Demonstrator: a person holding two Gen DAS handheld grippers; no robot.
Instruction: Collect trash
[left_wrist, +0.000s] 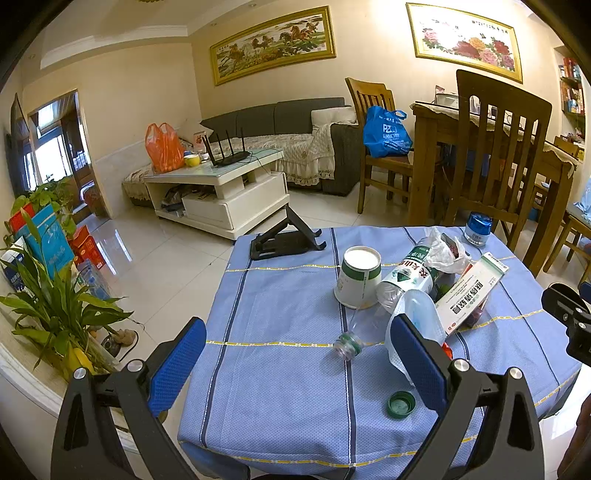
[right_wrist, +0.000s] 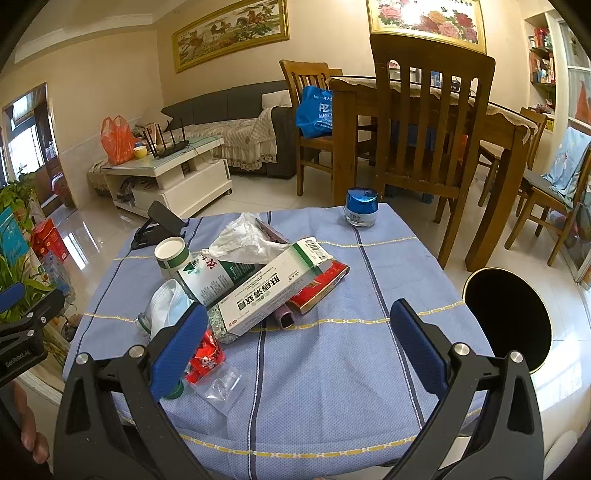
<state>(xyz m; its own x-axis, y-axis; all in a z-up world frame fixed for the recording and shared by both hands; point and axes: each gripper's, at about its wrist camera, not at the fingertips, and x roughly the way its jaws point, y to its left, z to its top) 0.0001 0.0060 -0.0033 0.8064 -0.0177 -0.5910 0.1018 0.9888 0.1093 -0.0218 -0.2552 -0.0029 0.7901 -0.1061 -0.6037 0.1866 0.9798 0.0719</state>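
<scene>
Heaped mid-worktop: bottle lying under carton, upturned cup at left, crumpled bag behind. Jar at far edge. Phone stand far left. Bin on floor, right of worktop.

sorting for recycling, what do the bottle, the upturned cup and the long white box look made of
Bottle: clear thin plastic, glossy; you see through its neck. Upturned cup: probably paper, matte white with a rolled base rim. Long white box: printed cardboard, slightly glossy, with a torn end flap.

left wrist: near edge, left, faces table | right wrist: same, right | shared: trash pile, sofa
</scene>
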